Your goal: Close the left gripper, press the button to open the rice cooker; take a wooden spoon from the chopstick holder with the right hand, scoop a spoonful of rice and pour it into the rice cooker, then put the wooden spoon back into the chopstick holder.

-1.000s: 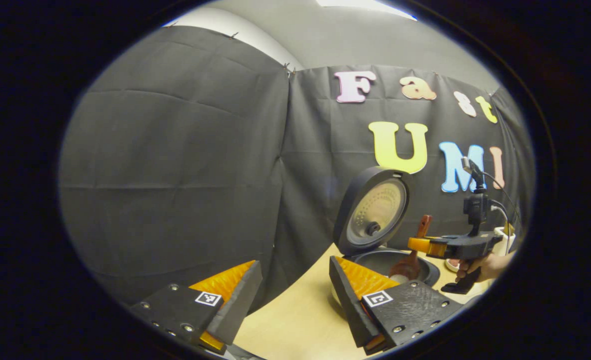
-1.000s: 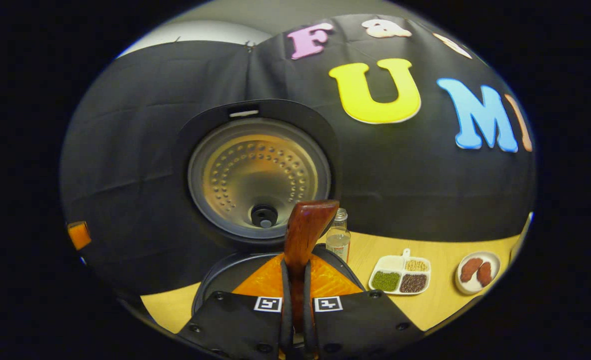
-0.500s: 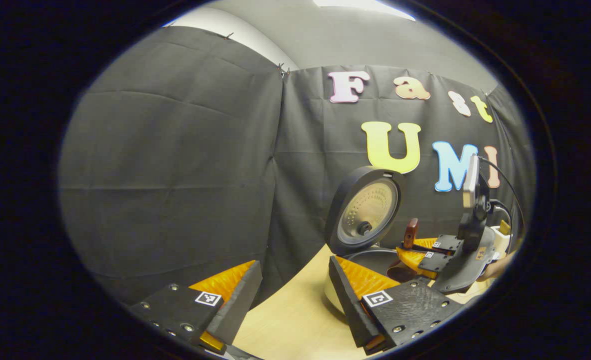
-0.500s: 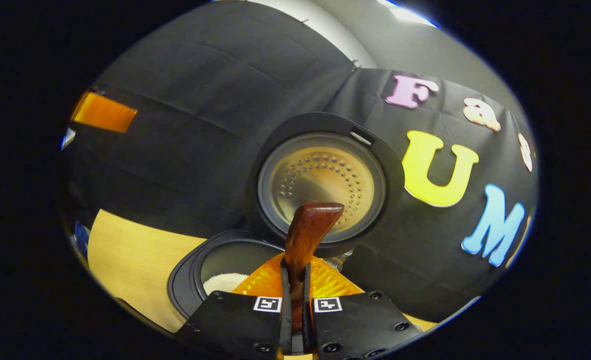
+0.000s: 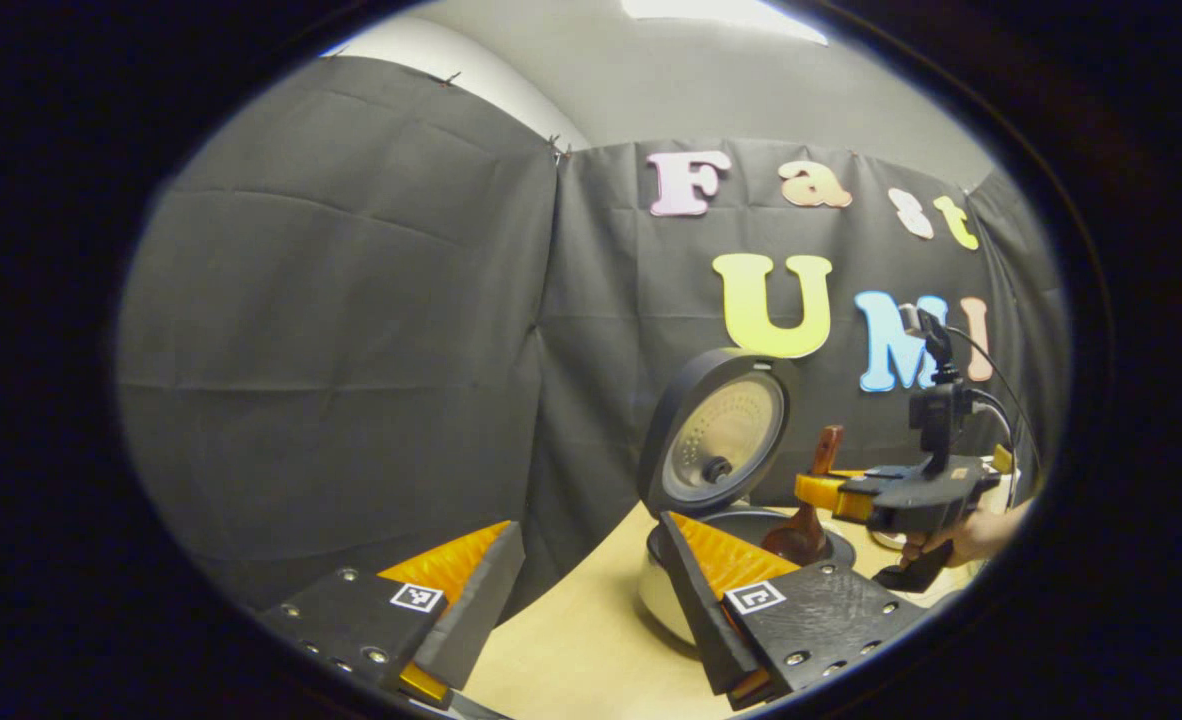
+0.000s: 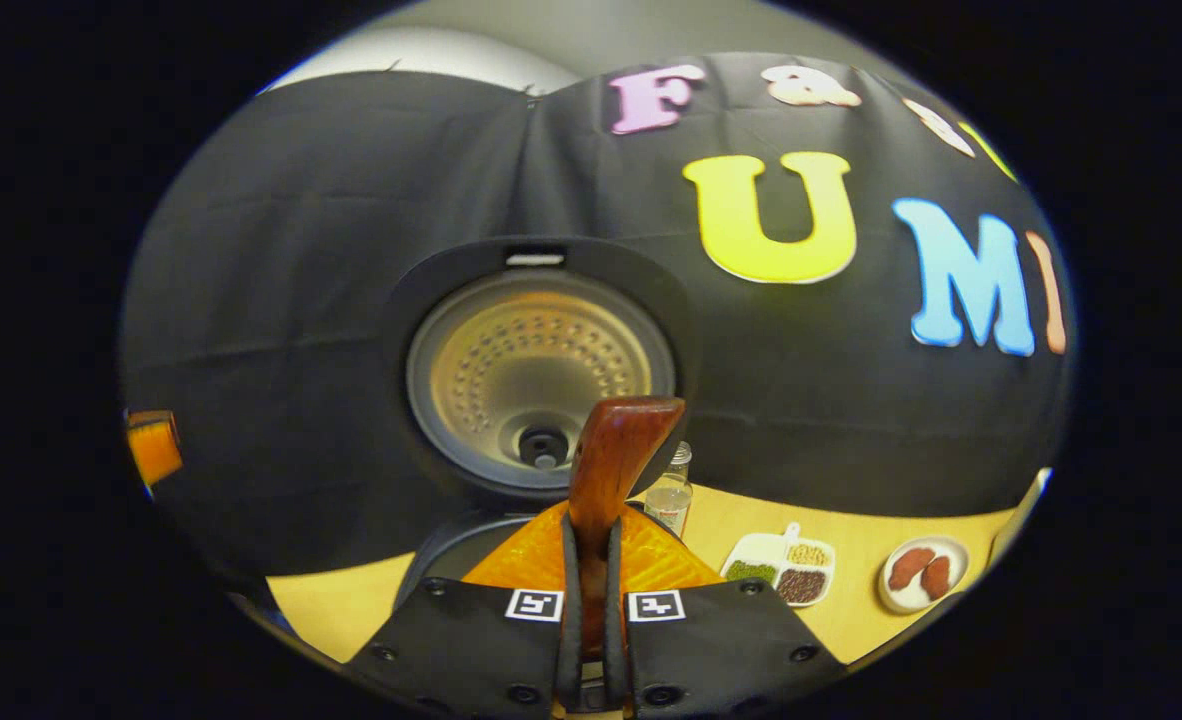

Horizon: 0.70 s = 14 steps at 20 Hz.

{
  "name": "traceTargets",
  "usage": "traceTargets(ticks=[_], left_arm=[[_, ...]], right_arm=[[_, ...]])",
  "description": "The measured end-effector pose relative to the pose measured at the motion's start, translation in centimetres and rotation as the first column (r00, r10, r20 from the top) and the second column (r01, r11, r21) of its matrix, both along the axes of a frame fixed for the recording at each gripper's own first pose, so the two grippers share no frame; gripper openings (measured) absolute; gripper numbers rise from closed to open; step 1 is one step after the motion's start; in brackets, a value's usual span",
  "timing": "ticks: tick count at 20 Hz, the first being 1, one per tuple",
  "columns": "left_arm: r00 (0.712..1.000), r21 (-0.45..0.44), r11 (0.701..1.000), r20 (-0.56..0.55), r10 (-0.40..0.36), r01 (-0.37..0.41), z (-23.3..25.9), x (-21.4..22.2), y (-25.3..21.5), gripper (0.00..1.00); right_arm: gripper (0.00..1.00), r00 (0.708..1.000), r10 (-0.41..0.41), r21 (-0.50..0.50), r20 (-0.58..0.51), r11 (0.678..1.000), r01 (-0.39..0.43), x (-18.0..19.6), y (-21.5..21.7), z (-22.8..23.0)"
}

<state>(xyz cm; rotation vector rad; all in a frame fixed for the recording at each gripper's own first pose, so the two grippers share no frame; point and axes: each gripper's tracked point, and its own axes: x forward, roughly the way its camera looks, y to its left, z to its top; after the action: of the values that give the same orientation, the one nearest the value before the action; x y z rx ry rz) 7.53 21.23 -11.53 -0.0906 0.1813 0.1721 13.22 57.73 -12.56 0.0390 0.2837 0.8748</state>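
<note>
Two wedge-shaped fingers on the left gripper (image 5: 591, 590), ribbed on the inner faces, backed by dark plates with silver screws and a small square black-and-white marker each. Same plates, screws and paired markers on the right gripper (image 6: 591, 560). Farther off in the left gripper view: dark pistol-style body, small camera on a post, thin cables looping behind, bare hand (image 5: 966, 538), sleeve perhaps out of frame.

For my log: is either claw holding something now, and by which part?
The right claw is shut on the wooden spoon, gripping its handle below the end. The left claw is open and holds nothing.
</note>
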Motion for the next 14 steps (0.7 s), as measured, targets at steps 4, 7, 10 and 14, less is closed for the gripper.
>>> traceTargets(ticks=[4, 7, 10, 14], left_arm=[[0.999, -0.004, 0.999, 0.019, -0.036, 0.036, 0.8, 0.9, -1.5, 0.82], [0.997, -0.007, 0.997, 0.031, -0.071, 0.071, 1.4, 1.6, -3.0, 0.82], [0.994, -0.022, 0.994, 0.037, -0.105, 0.106, 1.5, 2.3, -5.1, 0.82], [0.986, -0.035, 0.987, 0.056, -0.155, 0.157, 2.6, 3.0, -8.4, 0.82]], right_arm=[[0.1, 0.986, -0.063, 0.128, -0.152, 0.988, 0.082, 1.8, -1.9, 2.5], [0.1, 0.962, -0.105, 0.216, -0.254, 0.963, 0.162, 2.9, -4.6, 3.9], [0.1, 0.936, -0.176, 0.261, -0.305, 0.929, 0.261, 4.4, -8.7, 4.8], [0.1, 0.912, -0.286, 0.267, -0.294, 0.891, 0.366, 6.4, -16.4, 5.7]])
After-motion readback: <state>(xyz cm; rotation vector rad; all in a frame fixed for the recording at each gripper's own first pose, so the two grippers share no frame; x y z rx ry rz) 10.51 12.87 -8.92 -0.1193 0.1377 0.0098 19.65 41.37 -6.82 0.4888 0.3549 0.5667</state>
